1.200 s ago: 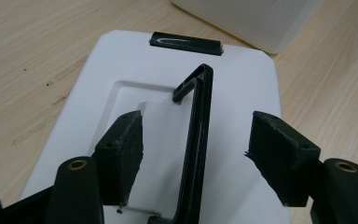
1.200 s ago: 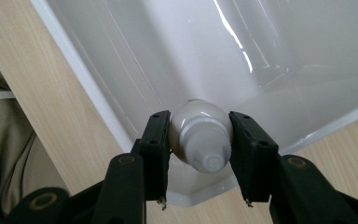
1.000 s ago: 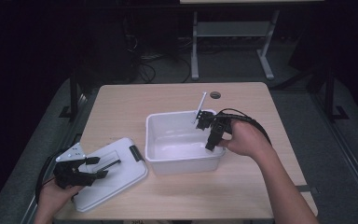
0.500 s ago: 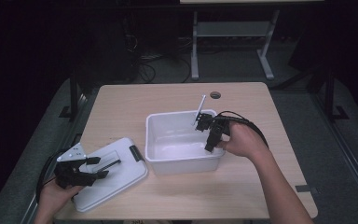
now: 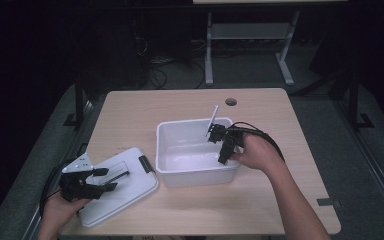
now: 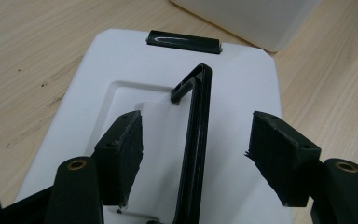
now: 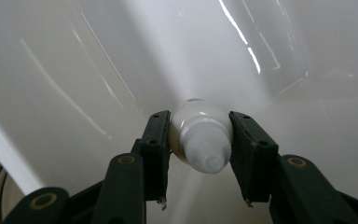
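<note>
A white bin (image 5: 195,176) stands mid-table, and its white lid (image 5: 132,187) lies flat to the left of it. My left gripper (image 5: 111,179) hovers over the lid, open. In the left gripper view its jaws (image 6: 196,123) straddle the lid's raised black handle (image 6: 200,93) without touching it. My right gripper (image 5: 223,157) reaches down inside the bin near its right wall. In the right gripper view it (image 7: 200,116) is shut on a small white bottle (image 7: 200,140), cap towards the camera, with the bin's white wall (image 7: 74,56) close behind.
A black latch (image 6: 184,41) sits at the lid's far end, and another (image 5: 146,164) faces the bin. A thin white rod (image 5: 213,116) sticks up beside the right gripper at the bin's far rim. The table has a cable hole (image 5: 231,101) at the back.
My right gripper has sunk a little deeper into the bin with the bottle still in it. The left gripper has stayed over the lid.
</note>
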### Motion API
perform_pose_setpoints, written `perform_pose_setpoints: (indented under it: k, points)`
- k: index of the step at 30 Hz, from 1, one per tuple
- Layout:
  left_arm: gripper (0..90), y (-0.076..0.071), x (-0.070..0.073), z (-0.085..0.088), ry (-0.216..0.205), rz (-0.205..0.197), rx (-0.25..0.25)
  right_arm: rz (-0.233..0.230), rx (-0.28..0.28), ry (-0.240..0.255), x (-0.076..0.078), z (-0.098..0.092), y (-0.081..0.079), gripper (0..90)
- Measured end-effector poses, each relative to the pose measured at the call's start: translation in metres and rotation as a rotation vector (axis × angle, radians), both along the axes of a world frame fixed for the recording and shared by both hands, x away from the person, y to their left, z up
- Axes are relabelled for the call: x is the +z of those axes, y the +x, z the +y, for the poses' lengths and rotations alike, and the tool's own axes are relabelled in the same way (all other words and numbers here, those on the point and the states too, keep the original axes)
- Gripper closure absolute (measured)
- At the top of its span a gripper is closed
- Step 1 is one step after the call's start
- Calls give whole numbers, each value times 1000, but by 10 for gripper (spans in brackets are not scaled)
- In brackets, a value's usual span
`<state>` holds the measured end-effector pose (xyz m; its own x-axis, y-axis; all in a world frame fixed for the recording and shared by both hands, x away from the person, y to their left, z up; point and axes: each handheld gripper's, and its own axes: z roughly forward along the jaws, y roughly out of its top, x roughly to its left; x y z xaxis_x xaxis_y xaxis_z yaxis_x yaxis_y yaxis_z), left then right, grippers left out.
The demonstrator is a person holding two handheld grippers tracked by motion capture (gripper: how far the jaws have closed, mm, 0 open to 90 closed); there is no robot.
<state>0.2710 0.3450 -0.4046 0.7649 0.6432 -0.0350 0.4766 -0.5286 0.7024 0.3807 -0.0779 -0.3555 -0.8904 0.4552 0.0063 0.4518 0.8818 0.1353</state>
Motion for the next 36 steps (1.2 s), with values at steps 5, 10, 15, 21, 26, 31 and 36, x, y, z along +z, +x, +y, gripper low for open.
perform_pose_setpoints:
  k: [5,10,15,21,26,31,36]
  points:
    - [341,0,1,2,-1,-4,2,-2,-1,-9,-2,2,0,593]
    - [339,0,1,2,-2,-4,5,1,-8,-4,-3,2,1,591]
    - [335,0,1,3,0,-5,8,8,-10,-15,-5,2,1,590]
    - [333,0,1,3,-3,-6,11,6,-10,-9,-5,3,1,595]
    - [333,0,1,3,1,-6,8,3,-10,-7,-2,2,1,613]
    - [333,-1,1,3,-1,-5,8,-1,-11,-2,0,1,0,616]
    - [333,0,0,1,0,-2,5,-10,-15,3,8,-2,-3,608]
